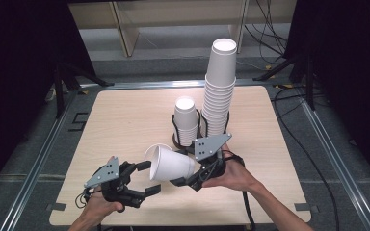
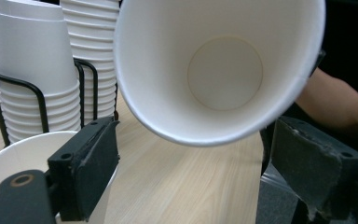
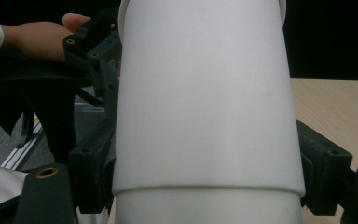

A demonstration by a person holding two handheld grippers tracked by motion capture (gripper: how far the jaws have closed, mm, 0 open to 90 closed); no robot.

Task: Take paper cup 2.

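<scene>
White paper cup lies on its side in the air just in front of the wire rack, its open mouth turned toward the left tongs and its closed end toward the right tongs. In the right gripper view the right tongs are clamped on the cup's wall, one black jaw pressed to each side; a seam low on the wall suggests a second cup nested inside, though I cannot tell for sure. The left tongs stand apart, jaws wide on either side of the cup's rim without touching it, and the left gripper view looks straight down into the cup to its round bottom. Another cup rim shows just beside the left tongs' near jaw in that view.

Behind the held cup, the rack carries a short stack of cups and, beside it, a tall leaning stack. The rack stands near the middle of the wooden tabletop.

By my reading, a cup has been lifted away from the stacks and is being offered to the other tongs, perhaps to pull nested cups apart; the left grip, the separation, and setting the cups down are not yet done
</scene>
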